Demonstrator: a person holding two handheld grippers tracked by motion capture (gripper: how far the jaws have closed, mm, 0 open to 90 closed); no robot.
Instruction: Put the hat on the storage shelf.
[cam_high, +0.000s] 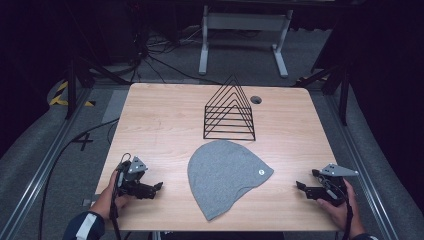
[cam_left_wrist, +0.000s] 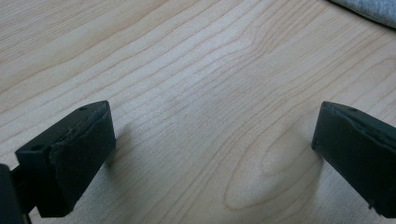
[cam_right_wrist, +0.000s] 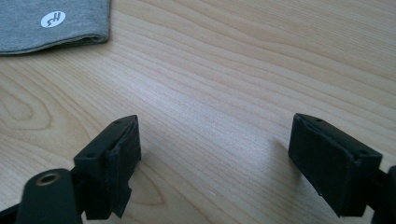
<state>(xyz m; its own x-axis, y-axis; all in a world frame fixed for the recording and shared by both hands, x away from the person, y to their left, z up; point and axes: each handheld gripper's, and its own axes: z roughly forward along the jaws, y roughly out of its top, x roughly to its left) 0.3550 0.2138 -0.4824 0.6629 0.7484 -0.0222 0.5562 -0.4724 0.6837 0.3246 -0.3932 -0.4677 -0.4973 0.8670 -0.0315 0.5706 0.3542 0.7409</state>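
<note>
- Grey beanie (cam_high: 227, 176) lies flat at the near middle of the wooden worktop (cam_high: 160, 125), a small white round label near its right edge; the mark on that label is too small to read from above.
- Left tongs (cam_high: 156, 188) rest low on the worktop to the beanie's left, jaws spread wide with bare wood between them; in the left gripper view a sliver of the beanie (cam_left_wrist: 373, 9) is cut off at the top right corner.
- Right tongs (cam_high: 300, 185) sit well apart on the beanie's right, jaws likewise wide and empty; the right gripper view catches the beanie's hem (cam_right_wrist: 51, 23), cropped at the top left.
- Black wire rack (cam_high: 229, 111) stands behind the beanie, just apart from it.
- Both forearms are cut off by the bottom edge.
</note>
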